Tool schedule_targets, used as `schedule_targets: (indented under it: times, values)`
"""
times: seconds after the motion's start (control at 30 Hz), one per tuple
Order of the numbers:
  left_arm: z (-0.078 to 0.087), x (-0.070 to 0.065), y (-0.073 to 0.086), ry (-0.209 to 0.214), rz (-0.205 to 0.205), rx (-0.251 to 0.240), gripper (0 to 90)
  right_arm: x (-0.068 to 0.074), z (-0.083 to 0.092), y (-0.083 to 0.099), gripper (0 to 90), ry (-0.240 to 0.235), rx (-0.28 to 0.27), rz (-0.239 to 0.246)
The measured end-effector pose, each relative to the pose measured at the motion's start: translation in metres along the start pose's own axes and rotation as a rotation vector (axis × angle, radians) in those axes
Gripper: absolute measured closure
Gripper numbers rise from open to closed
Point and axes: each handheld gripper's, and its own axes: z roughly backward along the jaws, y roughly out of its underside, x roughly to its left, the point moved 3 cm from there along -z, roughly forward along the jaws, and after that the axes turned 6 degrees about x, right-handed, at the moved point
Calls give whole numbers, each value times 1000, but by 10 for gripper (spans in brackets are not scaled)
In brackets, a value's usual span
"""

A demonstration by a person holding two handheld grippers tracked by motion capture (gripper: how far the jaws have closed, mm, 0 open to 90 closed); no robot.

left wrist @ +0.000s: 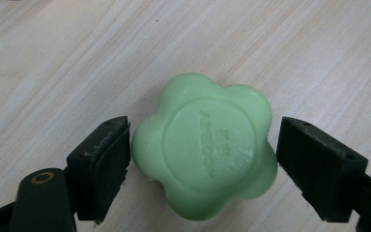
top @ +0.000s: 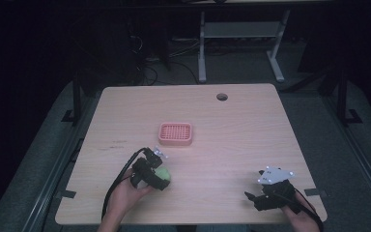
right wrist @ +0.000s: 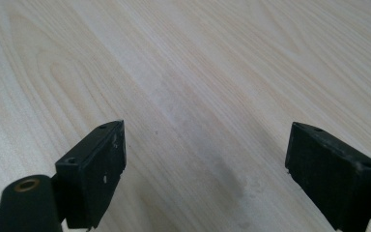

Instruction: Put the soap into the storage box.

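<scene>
Your left gripper [left wrist: 200,145] brackets the green soap [left wrist: 205,151] at the table's [top: 251,125] near-left, jaws wide, nothing clamped, so closing would seize it. Your right gripper [right wrist: 207,169] hangs open and empty near-right.

Soap [left wrist: 204,152] on table [top: 251,121], between left gripper [left wrist: 200,159] fingers; tray [top: 175,134] behind.

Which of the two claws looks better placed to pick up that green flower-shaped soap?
The left claw. Its jaws already stand on either side of the green soap, one touching or nearly so, the other a little apart. The right claw is open over bare table, well off to the side.
</scene>
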Motion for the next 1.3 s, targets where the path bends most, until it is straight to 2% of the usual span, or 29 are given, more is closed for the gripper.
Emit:
schedule_targets:
  times: [0.5,1.3]
  values:
    - [-10,-2,-2,-15,2,48,220,1,0,0,139,0,0,2]
    - [-13,-2,-2,-30,13,53,257,1,1,-1,139,0,-1,5]
